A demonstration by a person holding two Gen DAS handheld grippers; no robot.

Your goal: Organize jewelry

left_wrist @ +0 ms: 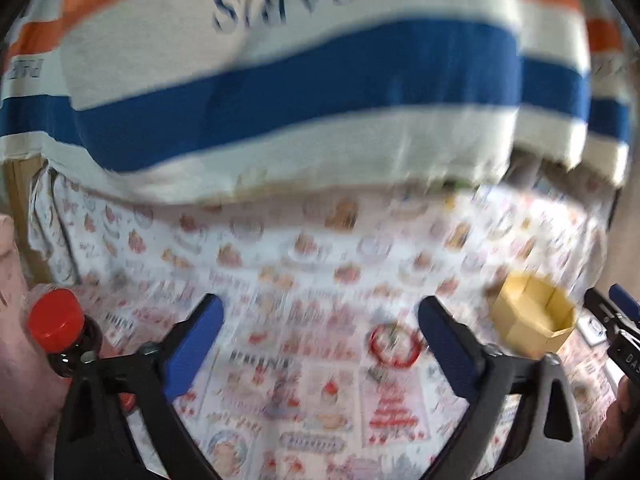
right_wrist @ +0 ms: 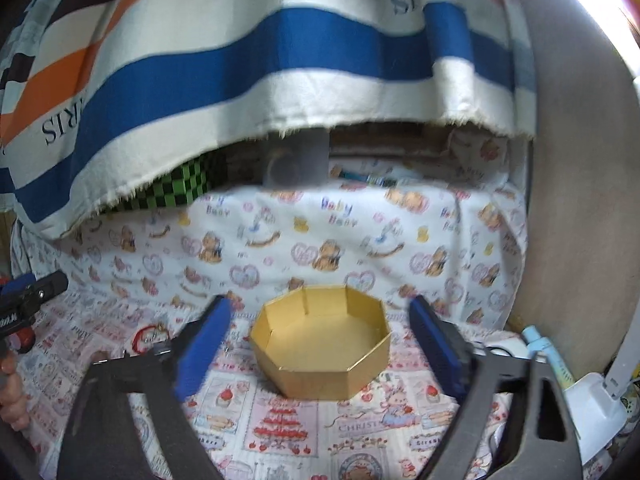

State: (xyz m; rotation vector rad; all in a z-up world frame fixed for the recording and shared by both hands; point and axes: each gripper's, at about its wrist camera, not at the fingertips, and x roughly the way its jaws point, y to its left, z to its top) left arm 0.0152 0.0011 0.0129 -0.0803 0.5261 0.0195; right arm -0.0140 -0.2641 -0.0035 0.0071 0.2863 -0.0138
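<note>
A red ring-shaped bracelet (left_wrist: 395, 345) lies on the printed cloth, just inside the right finger of my left gripper (left_wrist: 320, 306), with a small metal piece beside it. That gripper is open and holds nothing. The picture is blurred. An empty yellow octagonal box (right_wrist: 320, 344) stands between the blue pads of my right gripper (right_wrist: 320, 306), which is open, and neither pad touches the box. The box (left_wrist: 532, 316) also shows at the right of the left wrist view. The bracelet (right_wrist: 146, 338) appears at the left of the right wrist view, near the left gripper's tip (right_wrist: 32, 292).
A dark bottle with a red cap (left_wrist: 56, 316) stands close to the left finger. A striped cloth (right_wrist: 280, 60) printed PARIS hangs over the back of the table. A light-blue tube (right_wrist: 544, 352) and a white object (right_wrist: 592, 400) lie at the right.
</note>
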